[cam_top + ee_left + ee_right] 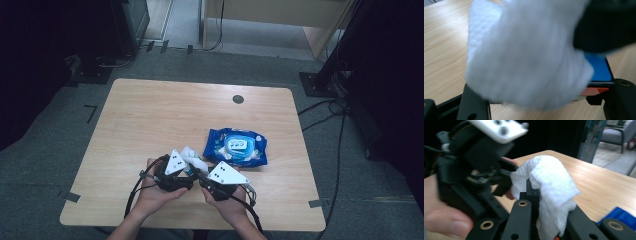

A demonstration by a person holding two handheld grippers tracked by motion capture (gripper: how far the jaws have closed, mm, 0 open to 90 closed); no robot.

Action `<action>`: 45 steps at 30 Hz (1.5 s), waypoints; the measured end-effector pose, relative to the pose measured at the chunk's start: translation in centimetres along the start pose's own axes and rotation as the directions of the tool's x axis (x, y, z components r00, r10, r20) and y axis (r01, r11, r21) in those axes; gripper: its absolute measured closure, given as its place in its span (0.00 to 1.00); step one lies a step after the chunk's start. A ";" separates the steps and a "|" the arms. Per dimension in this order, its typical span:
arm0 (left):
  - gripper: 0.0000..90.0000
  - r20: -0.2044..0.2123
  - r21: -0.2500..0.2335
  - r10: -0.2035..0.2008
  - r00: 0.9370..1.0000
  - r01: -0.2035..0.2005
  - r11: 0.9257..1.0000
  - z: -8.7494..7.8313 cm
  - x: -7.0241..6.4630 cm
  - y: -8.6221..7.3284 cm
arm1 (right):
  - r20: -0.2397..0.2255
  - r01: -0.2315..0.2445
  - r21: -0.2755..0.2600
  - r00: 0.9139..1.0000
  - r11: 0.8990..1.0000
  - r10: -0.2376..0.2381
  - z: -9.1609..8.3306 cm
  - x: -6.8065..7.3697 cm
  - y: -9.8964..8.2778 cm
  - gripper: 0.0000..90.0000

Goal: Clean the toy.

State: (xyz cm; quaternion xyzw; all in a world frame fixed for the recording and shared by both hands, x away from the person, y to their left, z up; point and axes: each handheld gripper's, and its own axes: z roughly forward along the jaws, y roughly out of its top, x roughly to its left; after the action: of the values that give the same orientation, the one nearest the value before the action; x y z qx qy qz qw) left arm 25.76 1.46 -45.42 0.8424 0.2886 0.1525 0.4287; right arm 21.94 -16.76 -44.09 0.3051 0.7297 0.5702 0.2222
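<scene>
A crumpled white wipe (192, 156) hangs between my two grippers near the table's front edge, a little above the wood. My left gripper (184, 169) is shut on one end of the wipe (529, 60), which blocks most of the left gripper view. My right gripper (201, 175) is shut on the other end, and the wipe (549, 185) drapes over its black jaws. My right gripper (549, 216) faces the left gripper (505, 182), which pinches the wipe at close range. A blue pack of wet wipes (235, 146) lies flat just beyond the grippers, to the right.
The wooden table (150, 115) has a small dark round cap (238, 99) near its far edge. Black stand bases (320, 82) and cables lie on the floor around it. A grey chair (616, 132) stands beyond the table.
</scene>
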 end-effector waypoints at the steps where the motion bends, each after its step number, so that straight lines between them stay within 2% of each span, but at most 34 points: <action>1: 0.38 0.000 -0.003 -0.002 1.000 0.002 1.000 0.0 0.0 0.0 | 0.013 -0.004 -0.005 1.000 1.000 0.004 -0.1 -0.3 0.0 0.95; 6: 0.38 0.012 -0.004 -0.018 1.000 0.018 1.000 -0.1 0.4 -0.1 | 0.072 -0.012 -0.008 0.997 1.000 0.012 -0.7 -1.9 0.1 0.95; 8: 0.38 0.020 -0.017 -0.033 0.999 0.033 0.999 -0.3 0.6 -0.1 | 0.108 -0.021 0.006 0.994 1.000 0.020 -0.9 -2.6 0.1 0.96; 12: 0.38 -0.012 -0.011 -0.030 0.999 0.030 0.999 -0.4 1.1 -0.2 | 0.117 -0.085 -0.021 0.989 0.996 0.087 -1.7 -3.9 0.3 0.96; 13: 0.38 -0.015 -0.005 -0.035 0.999 0.035 0.999 -0.3 1.2 -0.3 | 0.105 -0.089 -0.030 0.990 0.996 0.092 -1.8 -3.8 0.5 0.96; 16: 0.38 -0.020 0.000 -0.033 0.999 0.033 0.999 -0.1 1.1 -0.3 | 0.037 -0.055 -0.044 0.998 0.998 0.057 -1.6 -2.2 0.9 0.96; 20: 0.38 -0.014 -0.003 -0.014 1.000 0.013 1.000 0.0 0.5 -0.1 | -0.044 0.002 -0.016 0.999 1.000 -0.003 -0.5 0.6 1.0 0.95; 22: 0.38 -0.013 -0.005 -0.005 1.000 0.005 1.000 0.0 0.2 -0.1 | -0.068 0.018 -0.002 0.998 1.000 -0.018 0.1 1.4 0.6 0.95; 26: 0.38 -0.014 -0.015 -0.003 1.000 0.003 1.000 -0.2 0.2 0.0 | -0.061 0.023 0.008 0.998 1.000 -0.022 0.3 1.4 0.3 0.96; 31: 0.38 0.008 -0.028 -0.029 1.000 0.030 0.999 -0.5 0.6 0.1 | -0.040 0.013 -0.010 0.999 1.000 -0.014 -0.1 0.6 0.4 0.95; 34: 0.38 0.001 -0.025 -0.026 1.000 0.026 0.999 -0.6 0.7 0.0 | -0.015 0.007 -0.014 1.000 1.000 -0.007 -0.3 -0.1 0.5 0.95; 39: 0.38 -0.001 -0.023 0.002 1.000 -0.002 1.000 -0.6 0.3 0.0 | 0.056 -0.067 -0.007 0.996 0.998 0.067 -0.7 -2.3 0.4 0.96; 40: 0.38 0.006 -0.035 -0.004 1.000 0.005 0.999 -0.7 0.3 0.1 | 0.098 -0.089 0.018 0.991 0.996 0.086 -0.8 -2.9 0.4 0.96; 41: 0.38 0.006 -0.045 -0.002 1.000 0.002 0.999 -0.8 0.4 0.1 | 0.122 -0.103 0.033 0.988 0.994 0.098 -0.7 -3.4 0.2 0.96; 42: 0.38 -0.007 -0.049 0.003 1.000 -0.003 0.999 -1.1 0.5 0.2 | 0.142 -0.139 0.043 0.981 0.989 0.132 -0.7 -4.0 0.0 0.96; 43: 0.38 -0.015 -0.049 0.004 1.000 -0.005 0.999 -1.2 0.6 0.2 | 0.158 -0.180 0.047 0.973 0.983 0.171 -0.7 -4.8 -0.4 0.96; 45: 0.38 -0.027 -0.054 -0.010 1.000 0.008 0.999 -1.6 1.3 0.1 | 0.169 -0.206 0.065 0.967 0.976 0.193 -0.7 -5.5 -1.0 0.95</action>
State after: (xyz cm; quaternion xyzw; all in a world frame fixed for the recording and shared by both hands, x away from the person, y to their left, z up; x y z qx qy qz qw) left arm 26.00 3.23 -44.43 0.8271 0.2939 0.1697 0.4480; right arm 25.21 -21.23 -45.01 0.4311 0.6976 0.5325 0.2095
